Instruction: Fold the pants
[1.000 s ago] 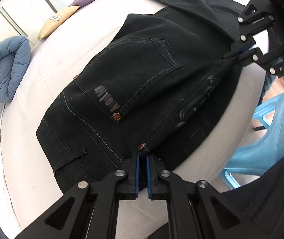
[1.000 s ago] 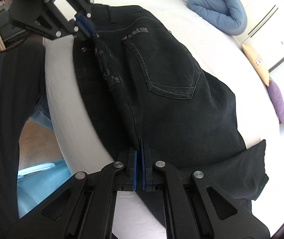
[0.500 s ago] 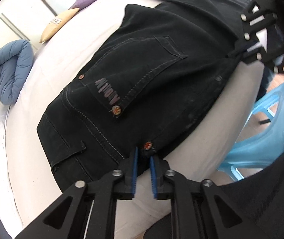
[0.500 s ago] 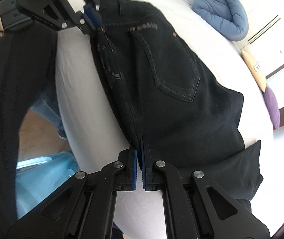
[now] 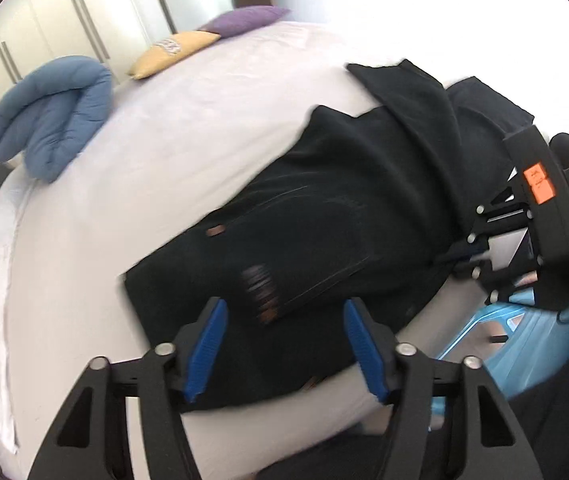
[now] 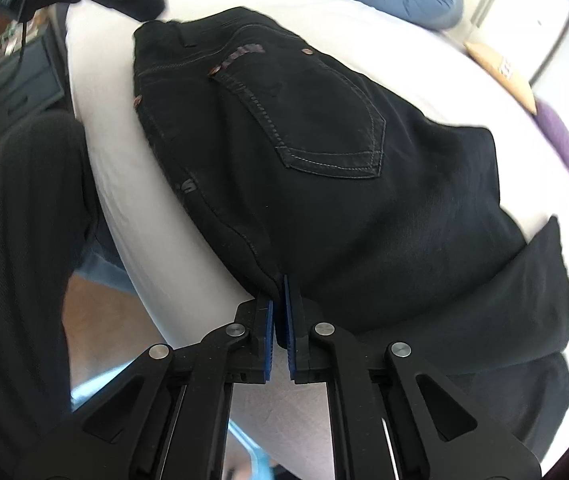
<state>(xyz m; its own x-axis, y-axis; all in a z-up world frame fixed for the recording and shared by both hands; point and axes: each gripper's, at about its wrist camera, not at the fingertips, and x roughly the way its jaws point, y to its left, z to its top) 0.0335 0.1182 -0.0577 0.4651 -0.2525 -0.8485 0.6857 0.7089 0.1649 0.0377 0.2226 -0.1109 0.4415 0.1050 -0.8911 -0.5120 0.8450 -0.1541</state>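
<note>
At the near edge of the bed (image 5: 164,152), the pants (image 5: 364,208) lie on the white sheet, already doubled leg over leg so that one back pocket (image 6: 324,120) faces up, with a further layer of leg cloth turned back over them at the far end. So the lengthwise fold looks done and at least one crosswise fold seems made; what is left, as I judge it, is to let go, smooth the bundle and perhaps fold it once more into a compact block. The left gripper (image 5: 284,348) has its jaws opening, blue pads wide apart above the waistband end, with nothing pressed between them. The right gripper (image 6: 279,320) is closed, its pads pinching the folded near edge of the pants by the seam. The cloth is black denim, heavy and matte, with pale contrast stitching round the pocket, copper rivets at its corners and a small woven label above it; it holds a soft, rounded crease rather than a sharp one. The sheet is smooth with a faint weave. Far off to the left in the left wrist view sits a puffy blue quilt (image 5: 48,112), rolled, and beyond it a yellow pillow (image 5: 172,52) and a purple pillow (image 5: 248,20). A pale blue plastic chair (image 5: 524,340) stands beside the bed.
</note>
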